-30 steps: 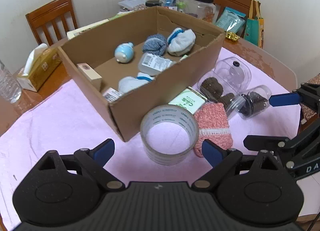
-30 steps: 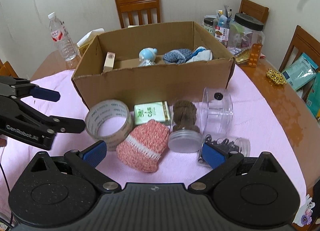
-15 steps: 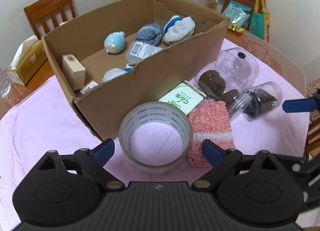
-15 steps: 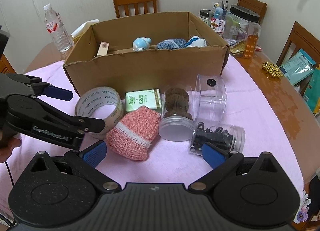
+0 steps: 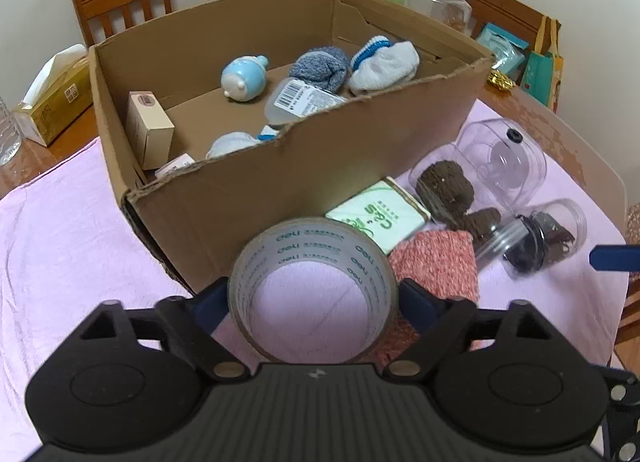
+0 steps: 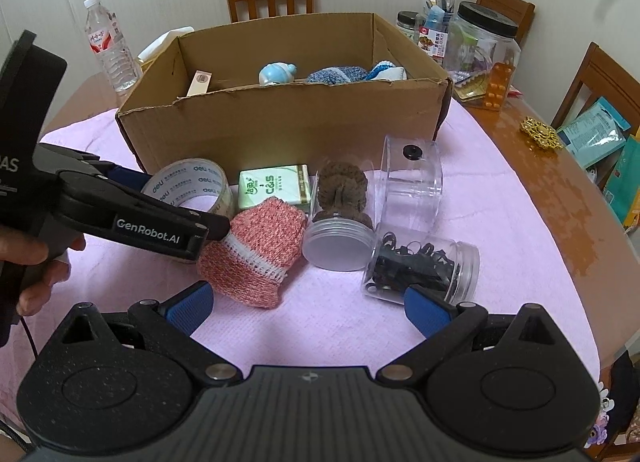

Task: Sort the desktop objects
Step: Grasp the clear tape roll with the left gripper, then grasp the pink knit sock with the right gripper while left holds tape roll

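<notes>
the left gripper has its jaws either side of the glossy tape roll, touching it, beside the corrugated cardboard box. only the right view shows the right gripper with jaws wide and empty, near the knitted pink sock on the worktop.

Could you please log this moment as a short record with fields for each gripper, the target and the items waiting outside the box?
left gripper: fingers on either side of the tape roll, at or near contact
right gripper: open, holds nothing
box: already holds several sorted items
waiting on pink cloth: pink knit piece, green packet, three clear jars
</notes>
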A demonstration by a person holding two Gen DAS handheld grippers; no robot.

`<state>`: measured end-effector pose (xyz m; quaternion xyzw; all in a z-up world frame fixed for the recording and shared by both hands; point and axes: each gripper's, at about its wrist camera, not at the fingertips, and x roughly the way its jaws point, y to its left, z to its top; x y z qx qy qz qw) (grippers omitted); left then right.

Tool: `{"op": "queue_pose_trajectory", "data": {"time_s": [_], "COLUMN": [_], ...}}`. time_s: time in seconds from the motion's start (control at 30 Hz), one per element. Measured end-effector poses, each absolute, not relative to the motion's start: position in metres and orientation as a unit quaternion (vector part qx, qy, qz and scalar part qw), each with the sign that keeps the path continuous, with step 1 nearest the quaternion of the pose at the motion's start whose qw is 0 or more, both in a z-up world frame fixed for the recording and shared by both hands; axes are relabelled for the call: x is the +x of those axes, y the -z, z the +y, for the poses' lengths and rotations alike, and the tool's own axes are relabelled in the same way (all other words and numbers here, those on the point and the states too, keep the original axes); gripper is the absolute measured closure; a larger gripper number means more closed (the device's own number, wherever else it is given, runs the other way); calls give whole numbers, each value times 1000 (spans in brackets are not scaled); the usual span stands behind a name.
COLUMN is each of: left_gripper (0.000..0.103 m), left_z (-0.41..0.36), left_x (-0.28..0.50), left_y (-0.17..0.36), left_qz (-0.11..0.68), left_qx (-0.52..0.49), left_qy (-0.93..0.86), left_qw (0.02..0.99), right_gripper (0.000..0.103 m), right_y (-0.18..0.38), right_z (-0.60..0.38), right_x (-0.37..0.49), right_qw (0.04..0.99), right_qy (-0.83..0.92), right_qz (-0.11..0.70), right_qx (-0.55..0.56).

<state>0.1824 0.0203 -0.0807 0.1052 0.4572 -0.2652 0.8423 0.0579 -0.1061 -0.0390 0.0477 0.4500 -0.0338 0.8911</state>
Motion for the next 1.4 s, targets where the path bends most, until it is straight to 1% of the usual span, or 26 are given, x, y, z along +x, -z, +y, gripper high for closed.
{"op": "queue_pose_trajectory", "data": {"time_s": [0.33, 0.63, 1.1, 1.3, 1.4], "left_gripper": [19, 19, 19, 19, 19], "left_z": [30, 60, 96, 103, 106], "left_x": [178, 165, 158, 157, 156], "left_y": [78, 76, 75, 76, 76], "left_qz": [467, 481, 493, 492, 491], "left_qx": [113, 123, 101, 93, 90], "left_qy": [276, 263, 231, 231, 232], "left_qw": [832, 827, 833, 835, 835], "right_gripper": [0, 0, 0, 0, 0], "right_y": [44, 57, 96, 98, 97], "right_z": [-102, -90, -64, -53, -46], "right_x": [62, 71, 106, 118, 118], "right_qw": [888, 881, 874, 877, 875], "right_qy": [17, -16, -50, -52, -83], "right_qz": [457, 471, 482, 477, 477], "right_qx": [47, 50, 35, 22, 20]}}
